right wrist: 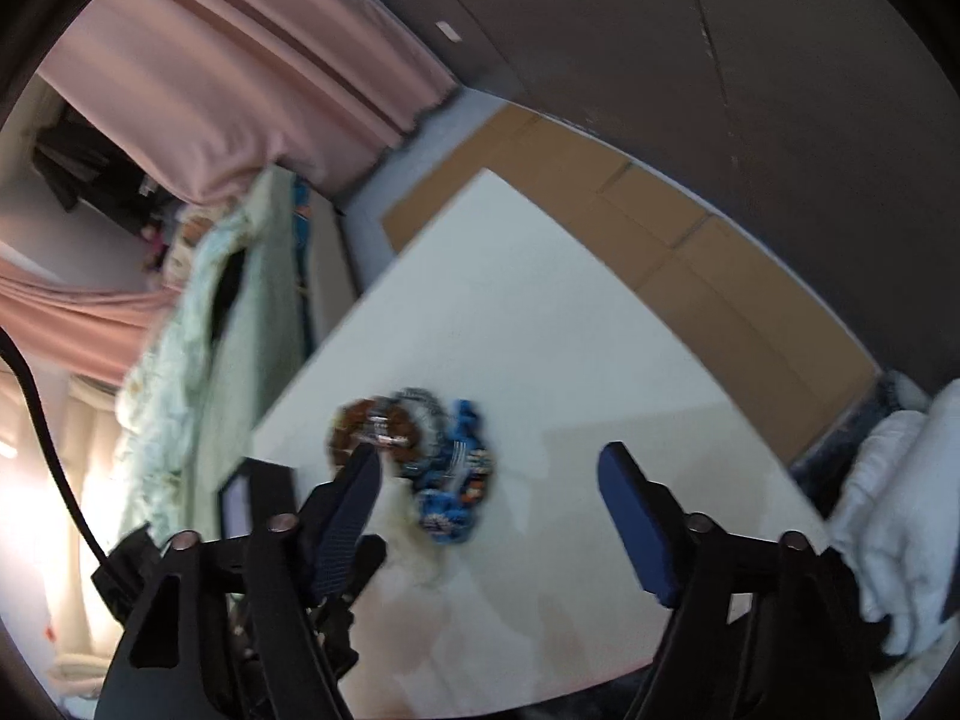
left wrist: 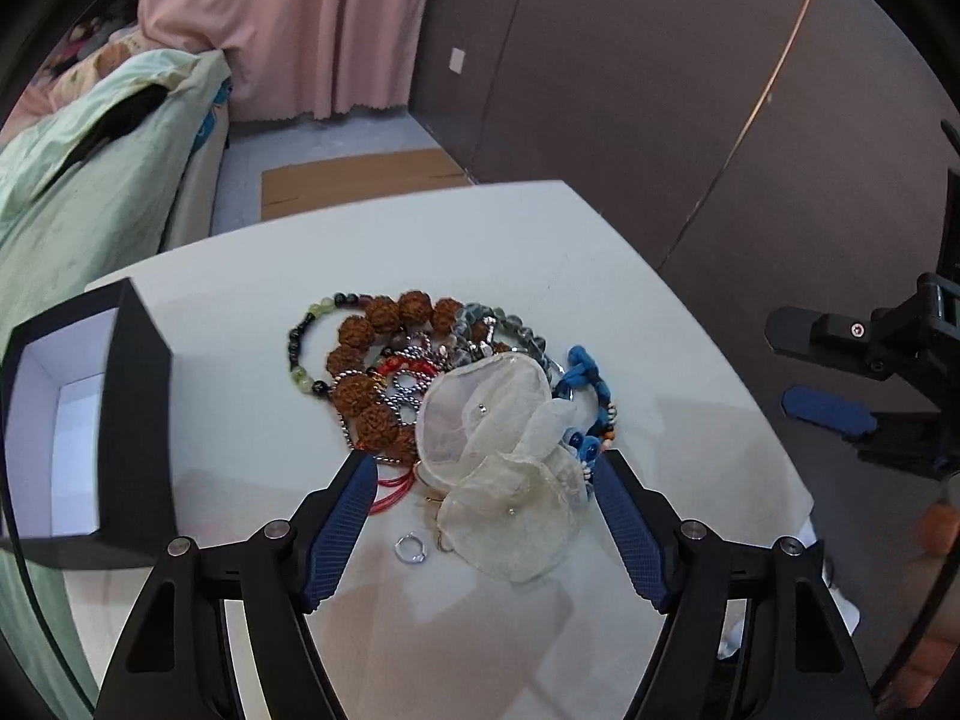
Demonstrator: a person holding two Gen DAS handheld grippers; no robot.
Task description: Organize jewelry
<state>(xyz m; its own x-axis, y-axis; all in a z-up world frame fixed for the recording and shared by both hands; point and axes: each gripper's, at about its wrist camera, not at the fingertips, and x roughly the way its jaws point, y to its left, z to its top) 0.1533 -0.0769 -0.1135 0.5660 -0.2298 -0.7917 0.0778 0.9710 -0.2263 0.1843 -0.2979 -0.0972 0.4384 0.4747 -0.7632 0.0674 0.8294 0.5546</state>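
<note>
A pile of jewelry lies mid-table: a big brown bead bracelet (left wrist: 372, 360), a green-and-black bead bracelet (left wrist: 303, 348), a grey bead bracelet (left wrist: 510, 324), a blue braided bracelet (left wrist: 582, 366) and a sheer white flower piece (left wrist: 498, 468). A small silver ring (left wrist: 411, 550) lies loose in front. My left gripper (left wrist: 483, 468) is open, its fingers on either side of the white flower piece without pressing it. My right gripper (right wrist: 491, 455) is open above the blurred blue bracelet (right wrist: 453, 480), and its black body (left wrist: 870, 354) shows at the right of the left wrist view.
An open black box (left wrist: 138, 420) with a white inside stands at the left edge of the white table (left wrist: 240, 450). A bed with a green cover (left wrist: 90, 180) is to the left. Flat cardboard (right wrist: 690, 228) lies on the floor beyond. White cloth (right wrist: 888, 510) is at the right.
</note>
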